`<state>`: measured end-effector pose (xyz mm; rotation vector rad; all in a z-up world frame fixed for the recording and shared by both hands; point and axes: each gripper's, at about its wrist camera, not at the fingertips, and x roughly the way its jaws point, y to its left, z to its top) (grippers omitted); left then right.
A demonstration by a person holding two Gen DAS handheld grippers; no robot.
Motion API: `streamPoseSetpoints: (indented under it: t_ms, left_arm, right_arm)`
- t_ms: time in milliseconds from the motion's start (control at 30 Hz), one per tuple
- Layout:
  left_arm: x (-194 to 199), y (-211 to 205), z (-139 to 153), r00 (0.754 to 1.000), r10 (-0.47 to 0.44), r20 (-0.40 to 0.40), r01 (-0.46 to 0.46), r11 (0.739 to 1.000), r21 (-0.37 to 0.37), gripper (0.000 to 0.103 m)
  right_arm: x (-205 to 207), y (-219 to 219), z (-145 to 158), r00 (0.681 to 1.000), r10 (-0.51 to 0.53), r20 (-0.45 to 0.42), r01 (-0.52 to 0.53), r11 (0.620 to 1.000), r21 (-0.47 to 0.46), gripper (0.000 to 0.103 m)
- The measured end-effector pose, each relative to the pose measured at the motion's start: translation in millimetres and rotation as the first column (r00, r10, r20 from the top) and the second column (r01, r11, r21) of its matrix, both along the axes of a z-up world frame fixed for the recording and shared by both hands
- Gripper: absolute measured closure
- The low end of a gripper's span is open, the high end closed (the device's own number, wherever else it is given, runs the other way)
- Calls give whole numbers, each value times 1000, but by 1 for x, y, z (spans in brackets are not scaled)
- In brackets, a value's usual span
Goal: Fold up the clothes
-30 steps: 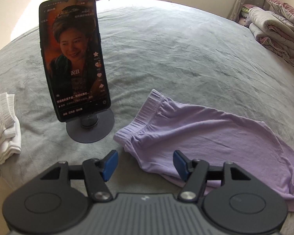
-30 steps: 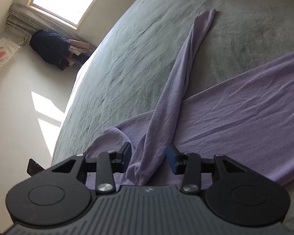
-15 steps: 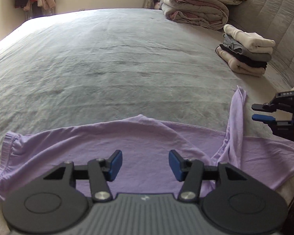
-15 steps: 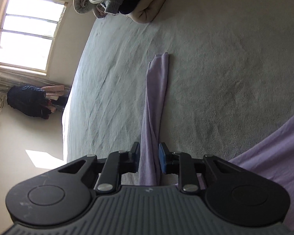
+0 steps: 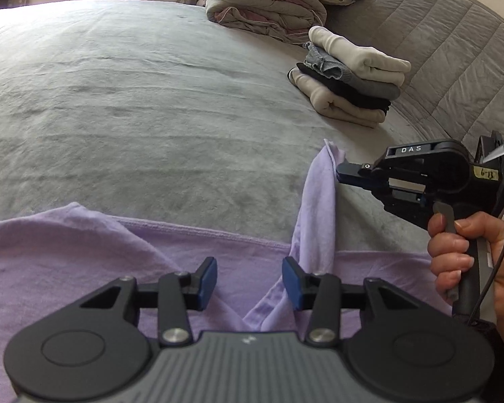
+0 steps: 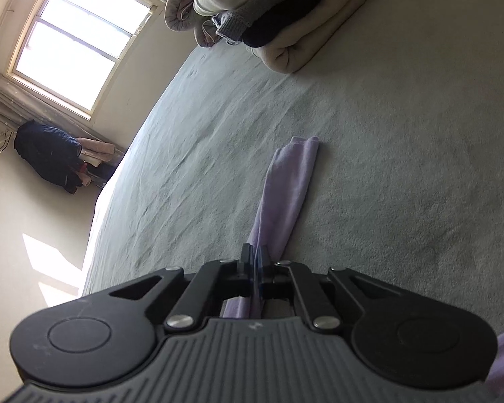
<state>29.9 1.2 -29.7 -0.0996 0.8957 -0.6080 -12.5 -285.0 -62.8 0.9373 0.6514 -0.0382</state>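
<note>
Broadly, the grey bed (image 5: 144,107) carries the lilac top (image 5: 84,255) spread along its near edge, well short of the stack of folded clothes (image 5: 349,84) by the headboard side. Its sleeve (image 5: 319,198) runs out from the body toward that stack. The right gripper (image 5: 339,173) has just closed and is clamped on the sleeve near its cuff. The left gripper (image 5: 248,283) hovers over the armpit, jaws apart after narrowing, nothing pinched. Best to pin that shoulder seam first, then swing the sleeve flat across the body, keeping it taut.
</note>
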Motion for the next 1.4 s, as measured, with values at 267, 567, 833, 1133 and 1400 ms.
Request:
streamPoseSetpoints:
  t_ms: [267,567,833,1133,1400]
  left_arm:
    - [-13,-8,5,999,-14,49,14,1000,6,62]
    - [-10,-30,0,998,46,51,-43,996,-73,62]
    - [-6,-36,-12,996,78,34,-75,994,-75,65]
    - [-13,-32,-14,989,92,116,-97,995,32,103]
    - [-11,-19,-10,987,128,96,-129,992,3,101]
  right_arm:
    - [-35,-15,29,990,-24,136,40,993,-114,101]
    - [-12,-22,18,998,22,67,-24,999,28,63]
    - [12,-9,12,989,46,138,-46,999,-4,72]
    - [27,3,-15,995,72,63,-66,994,-90,95]
    - [8,3,4,989,84,124,-66,987,-145,101]
